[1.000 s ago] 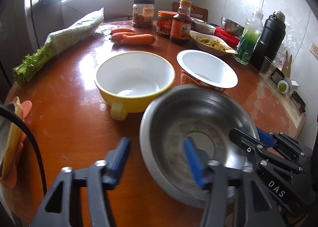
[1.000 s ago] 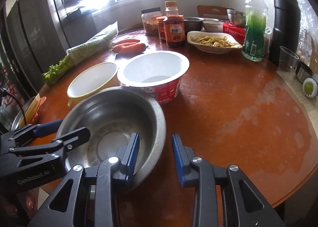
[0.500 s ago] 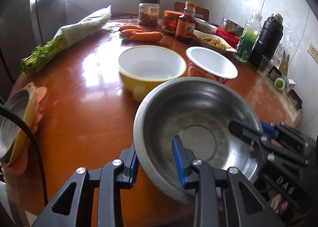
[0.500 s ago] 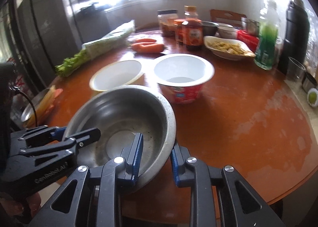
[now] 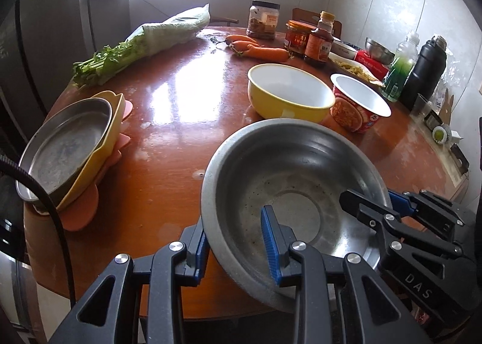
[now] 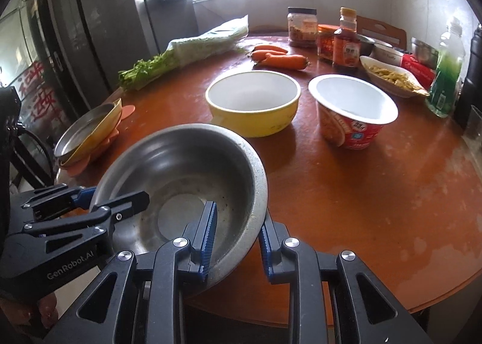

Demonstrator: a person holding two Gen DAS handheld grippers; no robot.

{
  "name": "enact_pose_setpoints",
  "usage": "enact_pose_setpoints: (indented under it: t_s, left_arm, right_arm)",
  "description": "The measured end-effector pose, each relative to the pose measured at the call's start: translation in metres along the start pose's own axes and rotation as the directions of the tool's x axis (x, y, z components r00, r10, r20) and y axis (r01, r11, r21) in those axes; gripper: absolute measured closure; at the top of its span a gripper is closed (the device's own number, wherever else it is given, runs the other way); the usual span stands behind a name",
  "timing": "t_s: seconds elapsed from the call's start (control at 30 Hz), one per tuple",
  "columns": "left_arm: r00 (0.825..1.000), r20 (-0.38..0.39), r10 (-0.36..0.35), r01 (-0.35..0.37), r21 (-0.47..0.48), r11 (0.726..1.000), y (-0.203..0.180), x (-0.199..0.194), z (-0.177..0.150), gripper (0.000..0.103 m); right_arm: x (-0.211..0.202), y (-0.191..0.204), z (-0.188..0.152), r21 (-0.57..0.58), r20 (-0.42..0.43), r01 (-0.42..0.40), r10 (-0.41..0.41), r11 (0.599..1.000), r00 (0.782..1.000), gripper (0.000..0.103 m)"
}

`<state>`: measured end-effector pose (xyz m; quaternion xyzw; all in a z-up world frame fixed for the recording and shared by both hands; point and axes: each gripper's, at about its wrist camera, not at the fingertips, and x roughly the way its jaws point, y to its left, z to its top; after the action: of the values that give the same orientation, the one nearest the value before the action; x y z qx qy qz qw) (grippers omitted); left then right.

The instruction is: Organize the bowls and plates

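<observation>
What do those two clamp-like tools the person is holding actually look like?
Both are matte black plastic with triangular cutouts, silver rivets and ribbed blue finger pads. The left gripper is printed "GenRobot.AI", as the right wrist view shows, and has a black cable beside it. The right gripper reads "DAS".

The left gripper (image 5: 236, 249) and the right gripper (image 6: 238, 237) face each other, low and level. Each is clamped on a bowl (image 5: 289, 187) rim, one finger inside, one outside.
</observation>
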<state>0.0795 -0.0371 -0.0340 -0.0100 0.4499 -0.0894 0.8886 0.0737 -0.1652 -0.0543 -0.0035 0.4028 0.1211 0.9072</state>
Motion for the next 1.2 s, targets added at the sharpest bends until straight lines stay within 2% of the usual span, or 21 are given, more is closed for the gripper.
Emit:
enact_pose_setpoints:
  t_s: [0.7, 0.9, 1.03, 1.2]
  left_arm:
    - [1.000, -0.024, 0.003, -0.002, 0.039, 0.999, -0.007, 0.023, 0.016, 0.071]
    - [1.000, -0.022, 0.002, -0.001, 0.033, 0.999, -0.004, 0.025, 0.019, 0.070]
    - [1.000, -0.018, 0.012, -0.011, 0.039, 0.999, -0.004, 0.023, 0.020, 0.064]
    - [1.000, -0.008, 0.009, -0.009, 0.033, 0.999, 0.001, 0.018, 0.025, 0.060]
  right_arm:
    - [0.016, -0.012, 0.015, 0.011, -0.011, 0.006, -0.006, 1.000, 1.000, 0.075]
    - [0.019, -0.016, 0.018, 0.032, -0.024, -0.016, 0.017, 0.999, 1.000, 0.075]
    - [0.017, -0.018, 0.020, 0.052, -0.021, -0.027, 0.028, 0.998, 0.999, 0.066]
    - [0.014, -0.021, 0.027, 0.076, -0.004, -0.030, 0.030, 0.997, 1.000, 0.064]
